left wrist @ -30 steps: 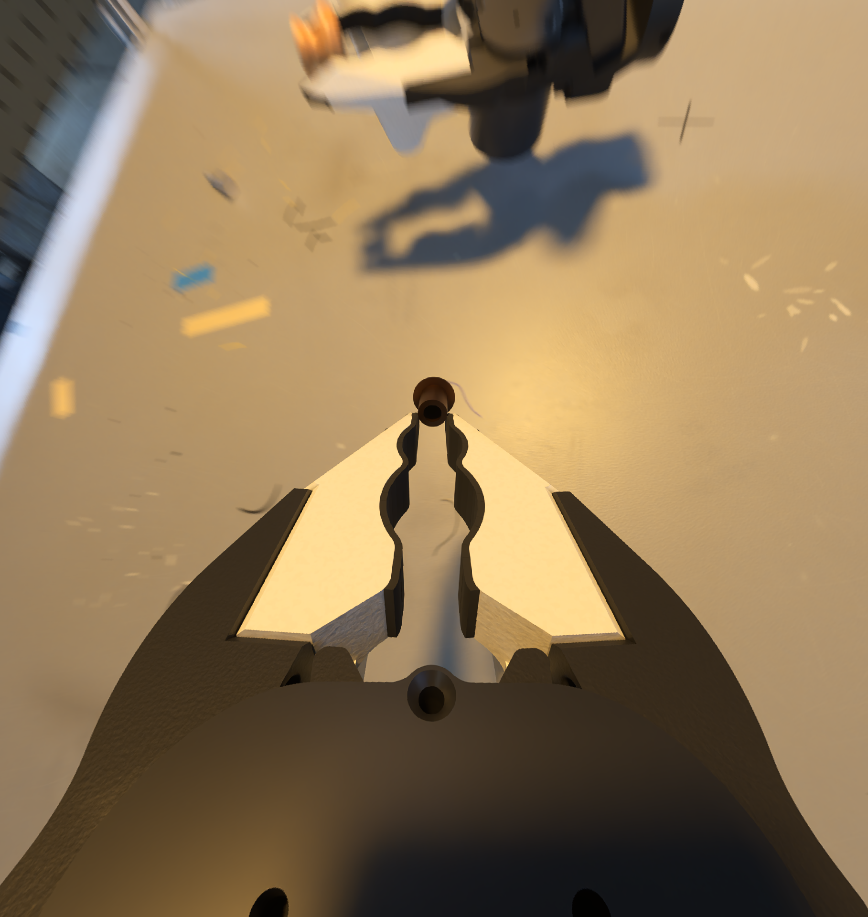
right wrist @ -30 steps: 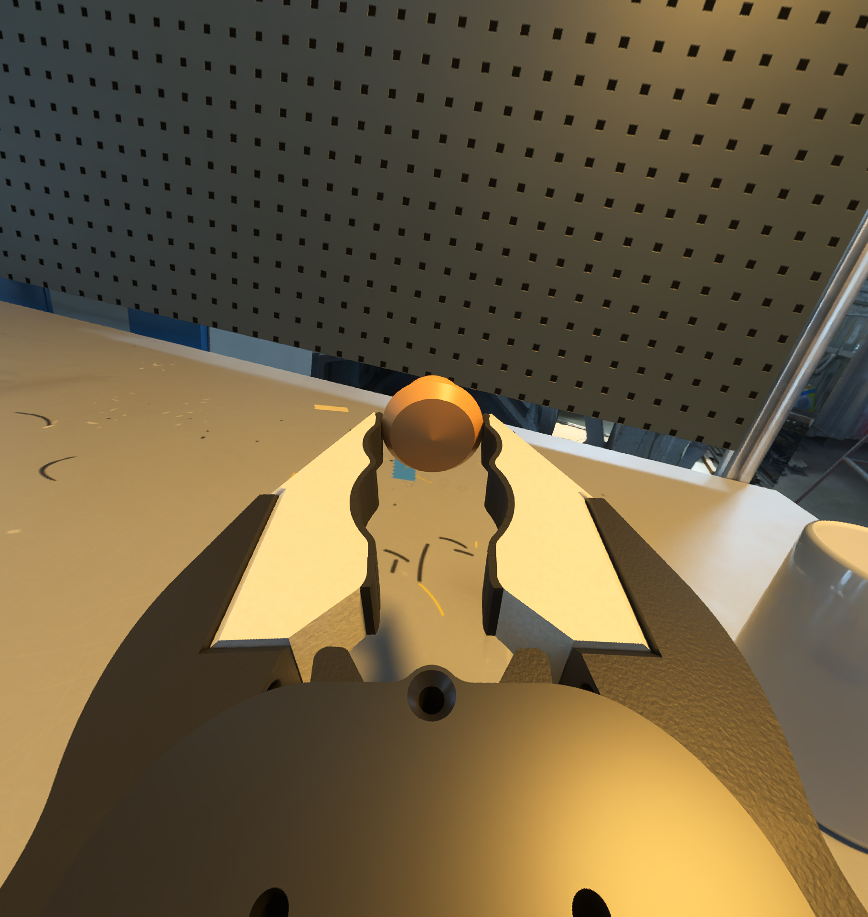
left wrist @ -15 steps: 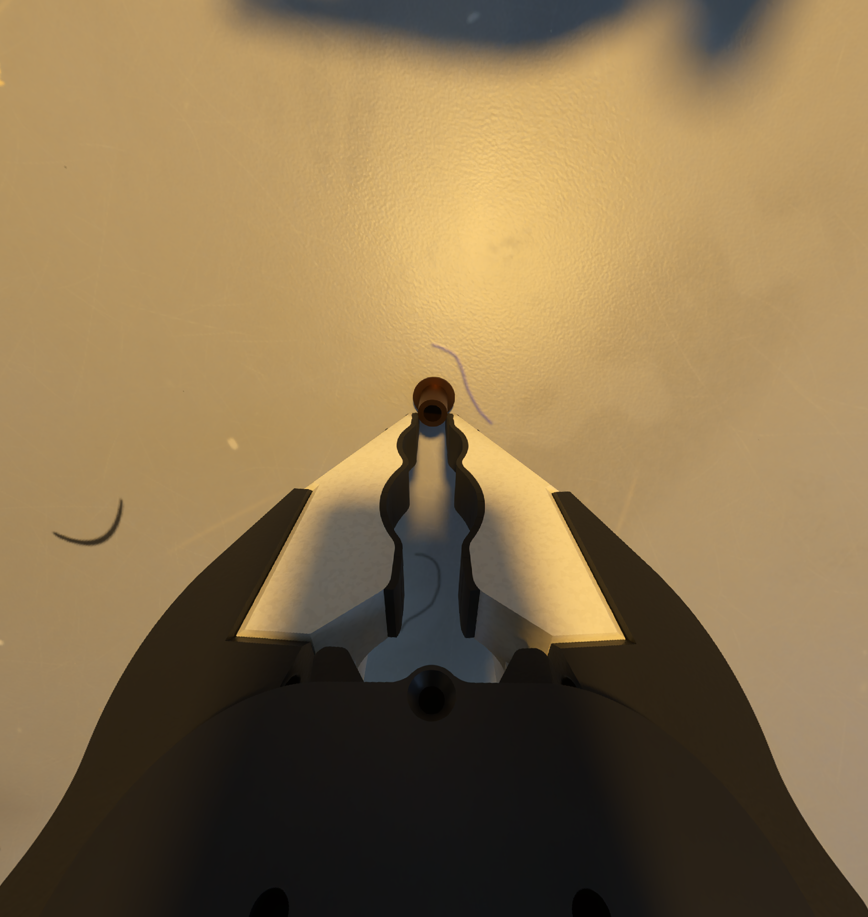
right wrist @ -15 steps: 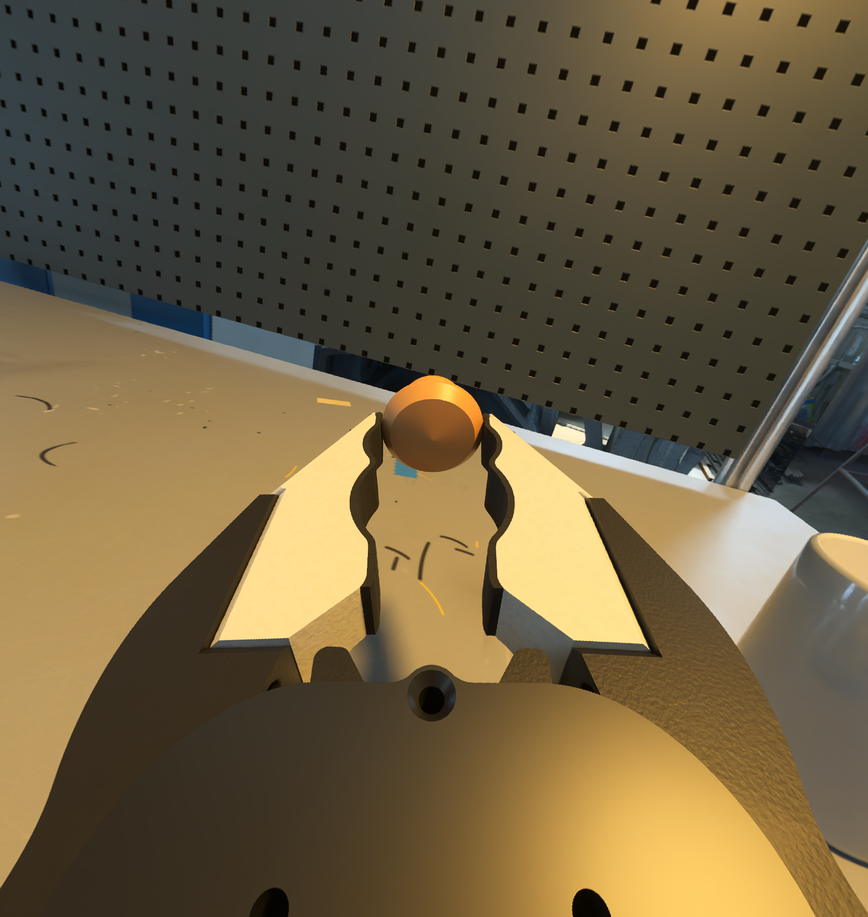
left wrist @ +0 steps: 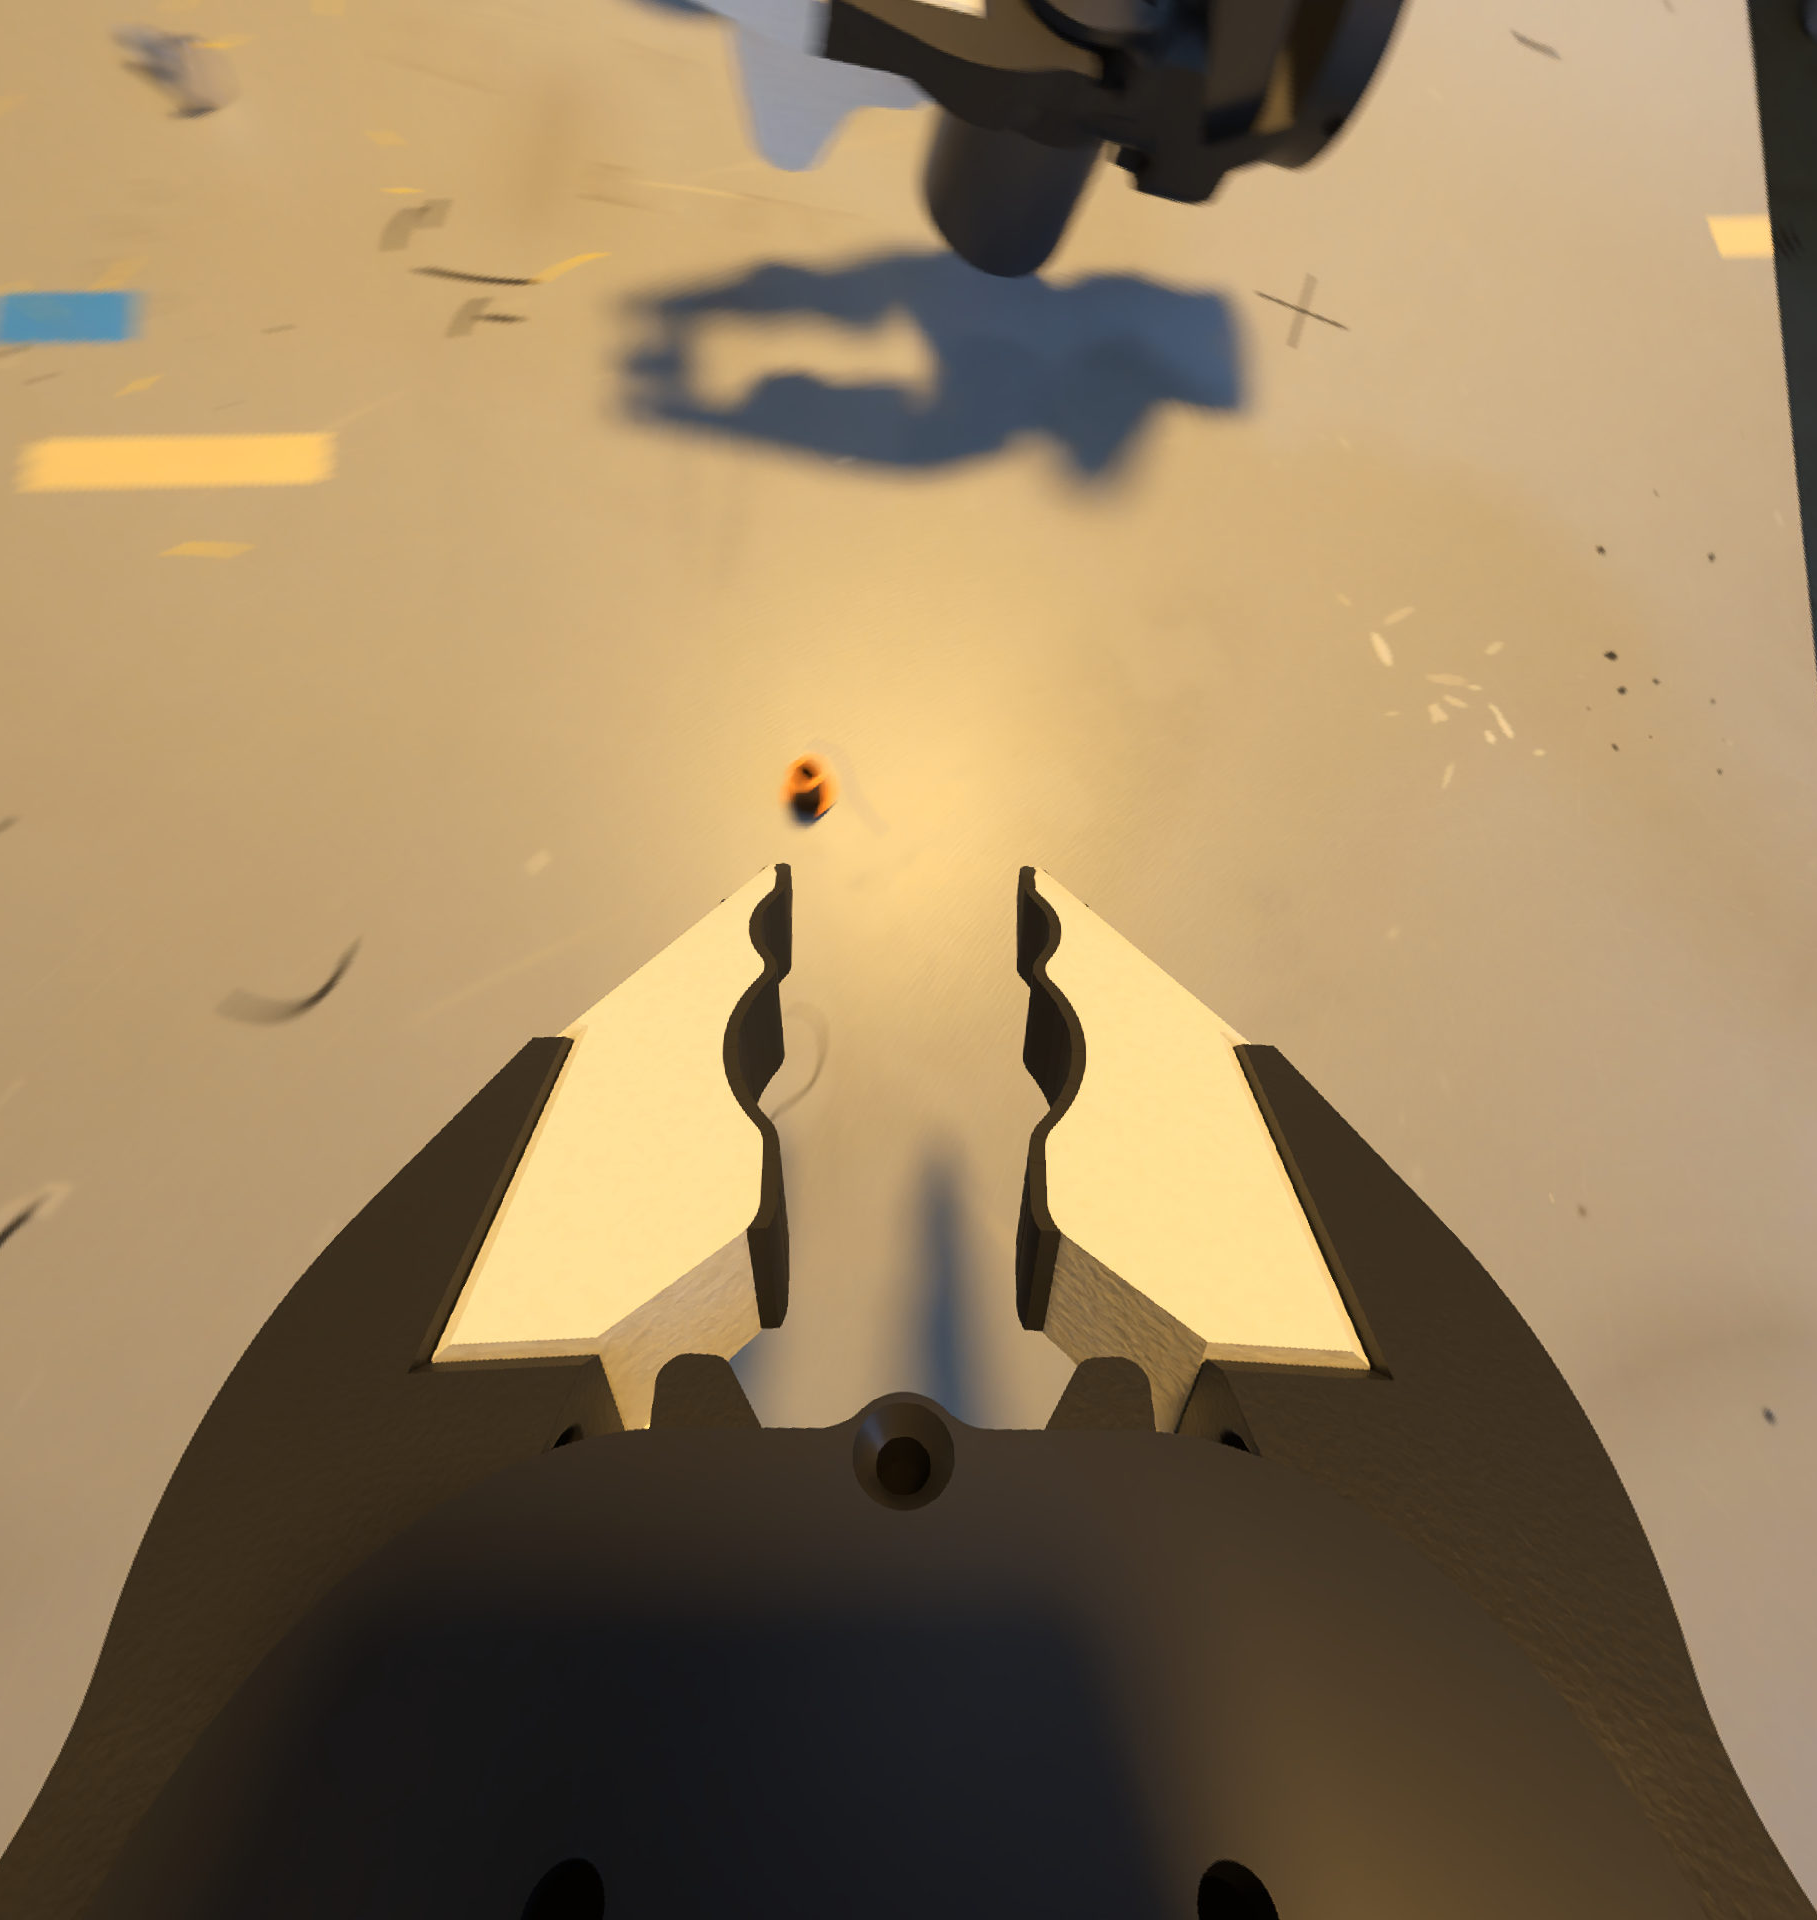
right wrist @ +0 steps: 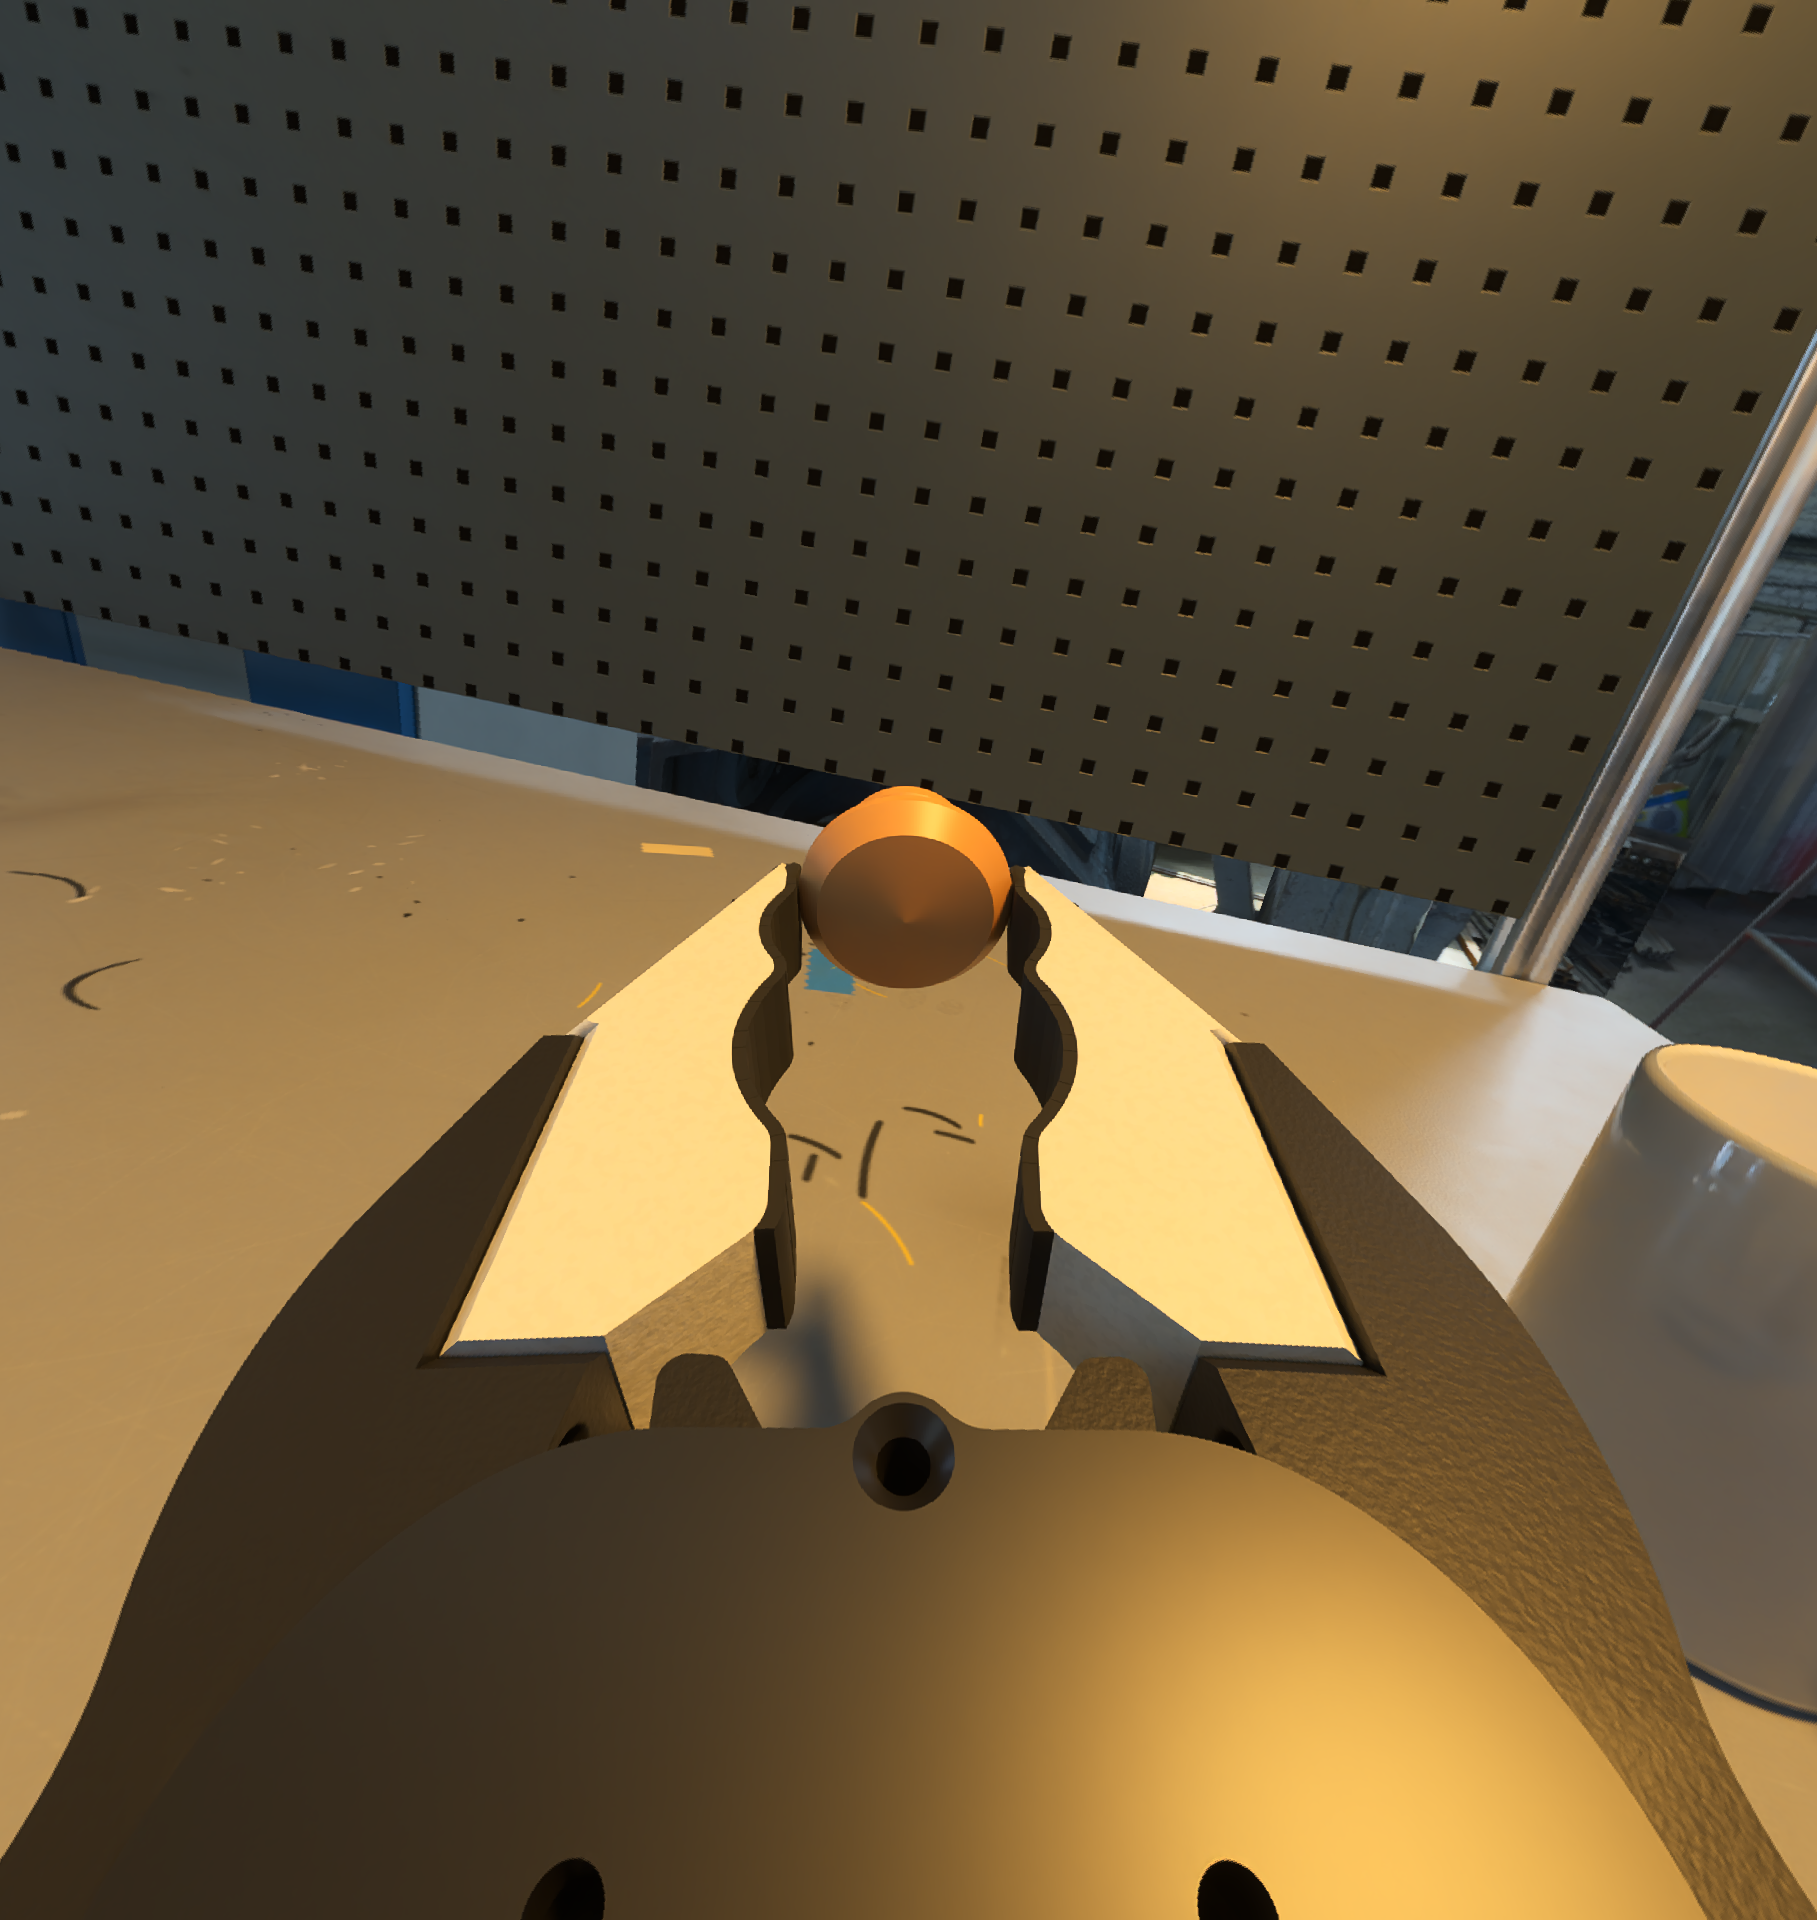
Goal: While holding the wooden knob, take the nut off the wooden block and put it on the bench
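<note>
In the left wrist view my left gripper [left wrist: 902, 871] is open and empty above the tan bench [left wrist: 1299, 935]. The small dark-orange nut [left wrist: 809, 788] lies on the bench just beyond and a little left of the left fingertip, apart from both fingers. In the right wrist view my right gripper [right wrist: 904, 883] is shut on the round wooden knob [right wrist: 904, 894], held between its fingertips above the bench. The right gripper also shows in the left wrist view [left wrist: 1091, 73] at the top, with its shadow on the bench. No wooden block is visible.
A white cup [right wrist: 1735, 1351] stands at the right of the right gripper. A grey pegboard [right wrist: 883, 364] rises behind the bench's far edge, with a metal pole [right wrist: 1693, 623] at the right. Tape scraps [left wrist: 177, 459] and pen marks dot the bench.
My left gripper has opened and let go of the nut, which now lies on the bench, and it has pulled back. My right gripper still holds the knob, nearly unmoved.
</note>
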You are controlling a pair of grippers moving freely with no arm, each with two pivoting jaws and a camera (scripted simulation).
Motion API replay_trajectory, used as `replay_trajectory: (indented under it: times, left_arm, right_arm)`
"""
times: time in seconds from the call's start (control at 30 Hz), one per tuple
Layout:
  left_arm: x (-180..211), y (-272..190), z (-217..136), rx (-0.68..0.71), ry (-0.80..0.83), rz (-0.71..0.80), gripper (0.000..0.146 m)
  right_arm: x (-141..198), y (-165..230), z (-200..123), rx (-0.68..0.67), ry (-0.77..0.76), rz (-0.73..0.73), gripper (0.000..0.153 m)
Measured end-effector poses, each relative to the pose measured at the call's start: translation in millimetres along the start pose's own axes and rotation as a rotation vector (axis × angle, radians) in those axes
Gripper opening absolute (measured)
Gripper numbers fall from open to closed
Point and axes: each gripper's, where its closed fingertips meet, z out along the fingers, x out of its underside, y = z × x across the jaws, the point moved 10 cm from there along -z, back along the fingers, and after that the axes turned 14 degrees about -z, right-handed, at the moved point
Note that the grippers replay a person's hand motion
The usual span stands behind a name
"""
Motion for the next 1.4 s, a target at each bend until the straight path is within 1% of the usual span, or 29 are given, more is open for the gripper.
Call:
replay_trajectory:
  times: [0.07,0.13,0.2,0.23,0.27,0.33,0.37,0.43,0.5,0.57,0.63,0.77,0.87,1.0,1.1,1.13,1.23,1.33,1.4]
  left_arm:
    - [7,23,-45,-0.093,-0.033,-0.067,0.040]
    - [18,56,-84,-0.255,-0.025,-0.141,0.036]
    - [33,96,-109,-0.451,0.062,-0.234,0.033]
    - [42,116,-116,-0.534,0.117,-0.273,0.031]
    - [52,135,-119,-0.577,0.165,-0.307,0.027]
    - [71,167,-116,-0.613,0.262,-0.388,0.020]
    - [80,177,-112,-0.629,0.318,-0.403,0.017]
    - [92,186,-101,-0.675,0.428,-0.368,0.010]
    - [98,188,-93,-0.716,0.491,-0.315,0.003]
    - [101,188,-87,-0.704,0.503,-0.321,0.000]
    - [104,190,-84,-0.680,0.514,-0.365,0.000]
    - [107,191,-84,-0.741,0.573,-0.369,0.000]
    - [108,189,-80,-0.747,0.606,-0.354,0.000]
    - [111,189,-76,-0.705,0.595,-0.386,0.000]
    - [111,186,-77,-0.580,0.546,-0.438,0.000]
    - [110,186,-79,-0.578,0.534,-0.449,0.000]
    - [111,188,-83,-0.634,0.522,-0.447,0.000]
    - [113,191,-81,-0.620,0.492,-0.497,0.003]
    - [113,192,-80,-0.629,0.488,-0.499,0.005]
  right_arm:
    - [1,-1,1,0.002,0.003,0.008,0.039]
    - [1,-1,2,0.002,0.004,0.011,0.039]
    - [1,0,2,-0.001,0.005,0.006,0.039]
    - [0,1,3,-0.004,0.006,0.001,0.039]
    - [0,1,3,-0.008,0.006,-0.004,0.039]
    - [0,3,4,-0.016,0.009,-0.015,0.039]
    - [0,3,4,-0.019,0.010,-0.019,0.039]
    - [0,3,4,-0.020,0.009,-0.021,0.039]
    - [0,3,4,-0.019,0.009,-0.016,0.039]
    - [0,3,4,-0.019,0.007,-0.011,0.039]
    - [0,3,5,-0.020,0.007,-0.010,0.039]
    - [0,3,5,-0.022,0.007,-0.012,0.039]
    - [0,3,5,-0.022,0.006,-0.007,0.039]
    - [0,3,5,-0.022,0.005,-0.006,0.039]
    - [0,3,5,-0.021,0.004,-0.003,0.039]
    - [0,2,5,-0.021,0.003,-0.001,0.039]
    - [0,2,5,-0.020,0.004,0.004,0.039]
    - [0,2,5,-0.020,0.004,0.005,0.039]
    - [0,2,5,-0.020,0.004,0.004,0.039]
